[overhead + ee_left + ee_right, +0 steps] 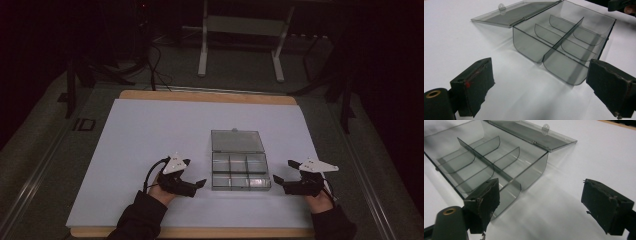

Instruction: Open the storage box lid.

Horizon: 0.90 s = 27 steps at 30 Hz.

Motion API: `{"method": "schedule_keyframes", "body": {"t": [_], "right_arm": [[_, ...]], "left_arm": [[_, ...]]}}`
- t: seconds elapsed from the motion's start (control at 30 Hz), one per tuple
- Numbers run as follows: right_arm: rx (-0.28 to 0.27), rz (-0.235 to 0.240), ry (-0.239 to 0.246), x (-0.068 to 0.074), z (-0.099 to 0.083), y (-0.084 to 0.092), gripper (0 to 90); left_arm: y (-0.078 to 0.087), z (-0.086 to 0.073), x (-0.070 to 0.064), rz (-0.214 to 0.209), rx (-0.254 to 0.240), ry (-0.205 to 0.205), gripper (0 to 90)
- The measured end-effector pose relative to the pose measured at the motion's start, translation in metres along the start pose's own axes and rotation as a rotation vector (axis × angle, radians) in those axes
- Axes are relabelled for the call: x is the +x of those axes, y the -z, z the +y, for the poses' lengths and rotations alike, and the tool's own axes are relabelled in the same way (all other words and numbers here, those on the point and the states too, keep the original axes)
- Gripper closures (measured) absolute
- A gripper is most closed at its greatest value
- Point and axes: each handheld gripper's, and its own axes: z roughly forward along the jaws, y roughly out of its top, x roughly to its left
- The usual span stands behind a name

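Observation:
A clear grey plastic compartment box lies on the white table with its lid folded flat open behind it. Its several compartments hold nothing. My left gripper rests on the table just left of the box, open, jaws pointing toward it. On the box's right side, my right gripper is open too. In the left gripper view the box sits ahead between the jaws of my left gripper. In the right gripper view the box lies ahead and to the left of my right gripper.
A white sheet covers a wooden tabletop. Beyond the table stands a white metal frame on a dark floor, with cables at the far left.

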Motion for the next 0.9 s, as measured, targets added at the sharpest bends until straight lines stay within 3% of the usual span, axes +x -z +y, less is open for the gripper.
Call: {"method": "schedule_keyframes", "body": {"t": [0.2,0.43,0.73,0.87,0.9], "right_arm": [[0.011,-0.008,0.004,-0.001,-0.011,0.000,14.7],[0.014,-0.018,0.030,0.001,-0.022,-0.001,14.4],[0.023,-0.043,0.019,-0.002,-0.031,0.001,14.3],[0.014,-0.059,0.011,-0.002,-0.031,0.002,14.3],[0.014,-0.072,0.008,-0.002,-0.032,0.002,14.3]], "left_arm": [[0.007,-0.012,0.004,0.033,0.022,0.031,8.8],[0.014,-0.022,0.005,0.077,0.048,0.022,8.8],[0.017,-0.027,0.002,0.112,0.056,0.016,7.9],[0.016,-0.027,0.000,0.156,0.068,0.010,4.1],[0.015,-0.027,-0.002,0.183,0.072,0.000,4.1]]}}
